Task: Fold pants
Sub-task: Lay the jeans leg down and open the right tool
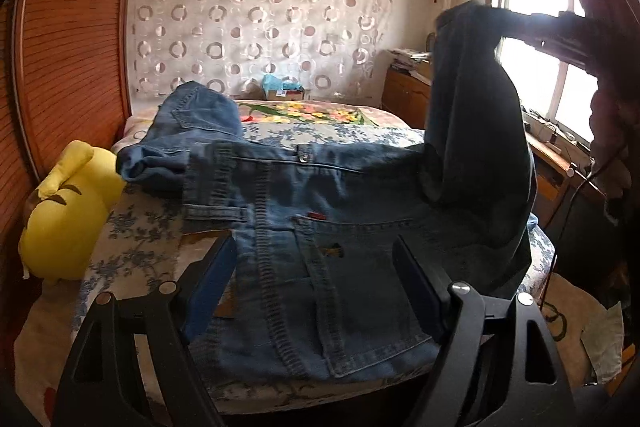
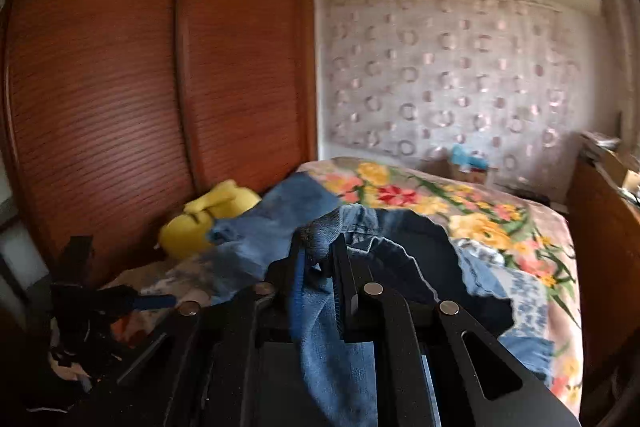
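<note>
Bed [image 1: 132, 251] with jeans [image 1: 320, 227], yellow plush [image 1: 64, 211]

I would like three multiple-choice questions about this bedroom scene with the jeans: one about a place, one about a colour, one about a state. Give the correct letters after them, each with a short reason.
1. Where does the plush toy lie?
A. at the bed's left edge, beside the wardrobe
B. on the windowsill
C. on top of the jeans

2. What colour is the plush toy?
A. red
B. yellow
C. white

3. What is the state of the right gripper?
A. wide open, empty
B. shut on the jeans leg
C. holding a pillow

Answers:
1 A: it lies between the bed and the wardrobe.
2 B: it is plainly yellow.
3 B: the jeans leg is pinched between its fingers and lifted; the left gripper stands open.
</note>
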`<act>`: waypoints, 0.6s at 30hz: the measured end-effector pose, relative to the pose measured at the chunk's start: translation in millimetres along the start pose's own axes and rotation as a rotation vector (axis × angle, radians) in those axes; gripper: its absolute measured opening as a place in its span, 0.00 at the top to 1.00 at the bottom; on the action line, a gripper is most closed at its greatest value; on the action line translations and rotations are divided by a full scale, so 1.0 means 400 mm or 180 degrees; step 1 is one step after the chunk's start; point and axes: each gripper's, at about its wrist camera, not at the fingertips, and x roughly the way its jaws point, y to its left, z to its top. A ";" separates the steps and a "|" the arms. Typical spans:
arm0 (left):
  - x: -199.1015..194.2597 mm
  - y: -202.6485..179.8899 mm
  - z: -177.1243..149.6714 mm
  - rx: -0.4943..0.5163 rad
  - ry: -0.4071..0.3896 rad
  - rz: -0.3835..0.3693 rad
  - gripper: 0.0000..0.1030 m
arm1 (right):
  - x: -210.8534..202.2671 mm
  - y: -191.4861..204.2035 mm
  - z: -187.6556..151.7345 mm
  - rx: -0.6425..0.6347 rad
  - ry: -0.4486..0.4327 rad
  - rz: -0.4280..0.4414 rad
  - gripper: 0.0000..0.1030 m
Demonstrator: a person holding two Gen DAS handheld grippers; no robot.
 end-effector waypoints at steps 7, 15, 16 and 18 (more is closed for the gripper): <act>0.012 0.019 -0.010 -0.0048 0.0031 0.0007 0.22 | 0.021 -0.045 -0.017 -0.0057 0.0239 -0.0028 0.60; 0.065 -0.007 -0.008 0.0065 0.0117 -0.0079 0.25 | 0.074 -0.090 -0.025 0.0161 0.0514 -0.0258 0.59; 0.073 -0.012 -0.004 0.0085 0.0121 -0.0103 0.27 | 0.079 -0.088 -0.031 0.0186 0.0546 -0.0264 0.59; 0.093 -0.021 0.006 0.0138 0.0153 -0.0150 0.33 | 0.108 -0.068 -0.034 0.0224 0.0605 -0.0254 0.59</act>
